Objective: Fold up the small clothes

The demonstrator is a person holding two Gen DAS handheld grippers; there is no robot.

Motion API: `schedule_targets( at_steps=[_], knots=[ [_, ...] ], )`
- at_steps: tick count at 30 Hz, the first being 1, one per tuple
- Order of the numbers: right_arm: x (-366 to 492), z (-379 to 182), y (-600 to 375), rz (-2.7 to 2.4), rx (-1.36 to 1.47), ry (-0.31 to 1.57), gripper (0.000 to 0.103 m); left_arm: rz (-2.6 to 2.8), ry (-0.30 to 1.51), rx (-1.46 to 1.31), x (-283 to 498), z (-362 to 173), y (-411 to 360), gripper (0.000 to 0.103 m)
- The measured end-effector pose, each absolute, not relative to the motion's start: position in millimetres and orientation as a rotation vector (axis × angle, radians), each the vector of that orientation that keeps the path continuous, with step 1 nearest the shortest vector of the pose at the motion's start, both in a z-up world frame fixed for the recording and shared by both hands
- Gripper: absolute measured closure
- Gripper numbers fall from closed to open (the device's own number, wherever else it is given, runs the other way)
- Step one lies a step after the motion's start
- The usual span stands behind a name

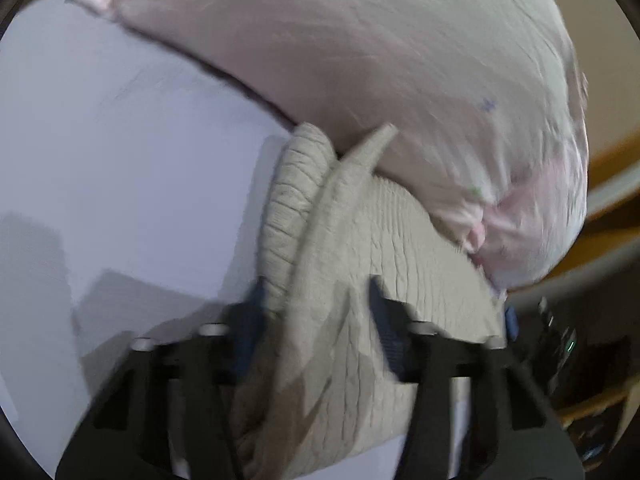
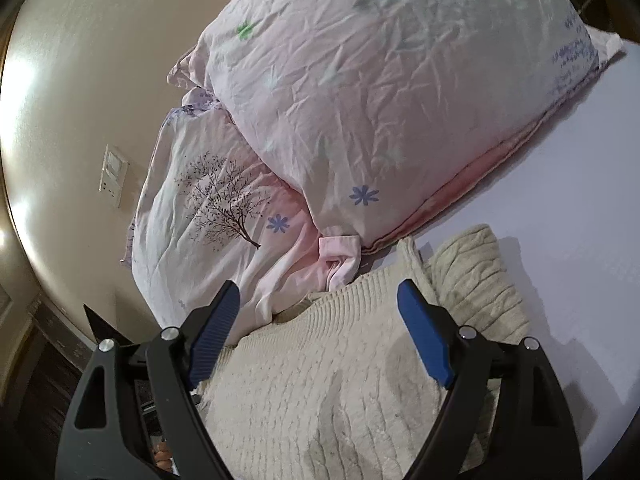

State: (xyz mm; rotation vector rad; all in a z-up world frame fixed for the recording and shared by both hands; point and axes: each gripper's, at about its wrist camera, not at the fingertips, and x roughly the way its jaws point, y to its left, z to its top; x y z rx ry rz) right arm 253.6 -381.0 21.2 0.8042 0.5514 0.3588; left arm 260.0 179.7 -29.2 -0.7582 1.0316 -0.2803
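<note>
A beige ribbed knit garment (image 1: 360, 248) lies bunched on the pale lilac bed sheet (image 1: 120, 140), against a pink pillow. My left gripper (image 1: 316, 292) is open, its blue-padded jaws spread on either side of a raised fold of the knit; the view is blurred. The garment also shows in the right wrist view (image 2: 340, 380), spread below my right gripper (image 2: 318, 296), which is open and empty just above it. A folded part of the knit (image 2: 476, 280) lies to the right.
A large pink flowered pillow (image 2: 380, 100) lies right behind the garment, with a second pillow with a tree print (image 2: 212, 208) beside it. A beige wall with a switch plate (image 2: 114, 176) is at the left. The sheet (image 2: 580, 200) extends to the right.
</note>
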Motion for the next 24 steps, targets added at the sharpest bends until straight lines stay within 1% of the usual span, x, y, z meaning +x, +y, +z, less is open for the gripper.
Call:
schedule_targets(
  at_steps=[1,3,6,9,10,12,15,16,17,19,20,21,22,23,24],
  knots=[
    [254,20,-384,0.366,0.816,0.555,0.022,-0.302,1.05,-0.846,259,-37,184,0.088],
    [254,20,-387,0.372,0.83,0.553,0.022,-0.321,1.026,-0.892,256,-32,182,0.089],
    [252,24,-397,0.373,0.848,0.532,0.022,-0.442,0.943,-0.944,250,5,159,0.089],
    [251,27,-406,0.377,0.868,0.515,0.022,-0.574,0.857,-0.915,252,58,105,0.089],
    [250,29,-409,0.378,0.871,0.509,0.022,-0.643,0.834,-0.898,255,74,76,0.089],
    [248,34,-416,0.36,0.856,0.495,0.022,-0.737,0.814,-0.865,261,89,30,0.089],
    [248,40,-426,0.288,0.782,0.497,0.022,-0.848,0.9,-0.868,287,71,-65,0.088],
    [248,40,-431,0.255,0.76,0.504,0.022,-0.888,0.991,-0.864,301,51,-105,0.088],
    [247,39,-438,0.213,0.741,0.516,0.022,-0.927,1.095,-0.874,312,32,-136,0.085],
    [245,37,-454,0.152,0.739,0.536,0.022,-0.979,1.27,-0.907,320,2,-175,0.083],
    [242,34,-466,0.137,0.764,0.547,0.022,-1.013,1.29,-0.932,318,-4,-182,0.082],
    [241,34,-471,0.143,0.78,0.554,0.021,-1.042,1.27,-0.941,316,-3,-181,0.081],
    [242,33,-475,0.163,0.8,0.568,0.019,-1.103,1.207,-0.965,312,5,-173,0.081],
    [244,32,-476,0.186,0.812,0.584,0.013,-1.136,1.152,-0.99,308,13,-160,0.077],
    [247,30,-475,0.215,0.824,0.623,0.009,-1.14,1.091,-1.008,304,22,-140,0.054]
  ],
)
